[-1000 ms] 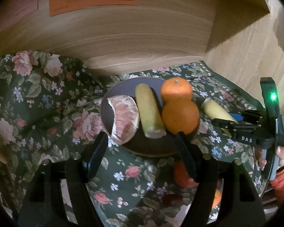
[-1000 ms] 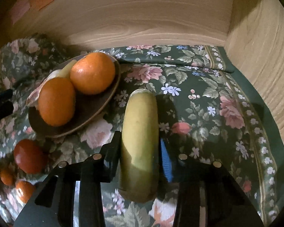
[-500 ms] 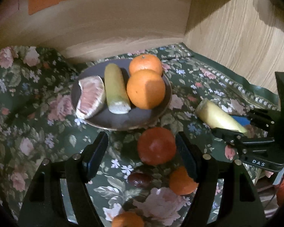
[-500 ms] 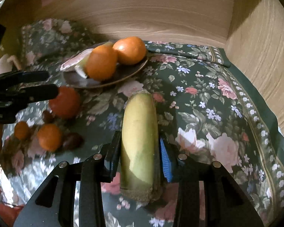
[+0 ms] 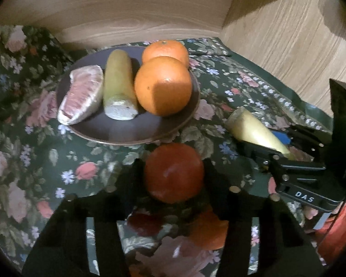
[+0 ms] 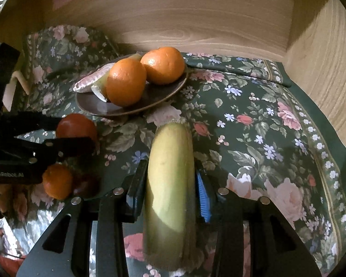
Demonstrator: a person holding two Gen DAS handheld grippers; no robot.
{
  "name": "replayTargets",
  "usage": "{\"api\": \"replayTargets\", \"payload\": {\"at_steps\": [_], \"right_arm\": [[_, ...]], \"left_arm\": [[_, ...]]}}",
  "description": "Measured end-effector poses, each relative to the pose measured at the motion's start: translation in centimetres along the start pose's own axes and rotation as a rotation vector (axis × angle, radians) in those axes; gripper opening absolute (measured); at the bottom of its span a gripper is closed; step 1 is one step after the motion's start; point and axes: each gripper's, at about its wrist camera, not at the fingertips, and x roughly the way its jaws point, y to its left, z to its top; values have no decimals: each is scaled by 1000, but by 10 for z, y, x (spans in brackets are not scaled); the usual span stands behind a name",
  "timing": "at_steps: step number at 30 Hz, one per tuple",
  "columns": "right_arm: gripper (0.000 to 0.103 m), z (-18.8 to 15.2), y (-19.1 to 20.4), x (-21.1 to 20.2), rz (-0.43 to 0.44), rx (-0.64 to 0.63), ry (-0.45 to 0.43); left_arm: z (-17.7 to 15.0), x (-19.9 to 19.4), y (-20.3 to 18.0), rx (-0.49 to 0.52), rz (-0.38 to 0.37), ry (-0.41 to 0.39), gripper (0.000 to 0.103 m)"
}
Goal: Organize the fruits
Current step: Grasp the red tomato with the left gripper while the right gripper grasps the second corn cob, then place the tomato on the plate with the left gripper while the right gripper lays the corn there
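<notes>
A dark green cloth (image 6: 253, 124) printed with pink roses covers the surface, rumpled at the back left, and pale wood panels (image 6: 196, 18) close it in behind and on the right, with pink and orange paper notes stuck high on the back panel.

Against half a second ago, the left gripper (image 5: 173, 173) has come forward and down, so the red tomato (image 5: 174, 172) that lay ahead of its fingers now sits between them; both fingers look to be against its sides, though that view is blurred and I cannot tell whether they press it. The right gripper (image 6: 170, 184) has barely shifted and keeps its jaws clamped on the yellow banana piece (image 6: 170, 184), which points forward above the cloth, near the plate's right edge.

The brown plate (image 5: 131, 133) lies just beyond the tomato and carries a pomelo wedge (image 5: 80, 97), a greenish banana piece (image 5: 118, 87) and two oranges (image 5: 163, 85) that touch each other. Close to the left gripper, a small orange fruit (image 6: 57, 181) and a dark reddish-brown fruit (image 6: 86, 185) lie side by side on the cloth, partly hidden by the gripper body in the left wrist view
</notes>
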Motion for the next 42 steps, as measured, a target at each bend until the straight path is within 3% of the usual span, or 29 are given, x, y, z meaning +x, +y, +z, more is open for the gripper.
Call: {"api": "replayTargets", "payload": {"at_steps": [12,18,26,42], "right_arm": [[34,16,0,-13,38,17,-78],[34,44,10,-24,47,-16,-144],[34,81,25,-26,54,-59,-202],[34,135,34,20,68,-90,-155]], "left_arm": [[10,-28,12,-8,39,-83,48],[23,-51,28,-14,84,-157,48],[44,-59,48,-31,115,-194,48],[79,-32,78,-24,129,-165,48]]}}
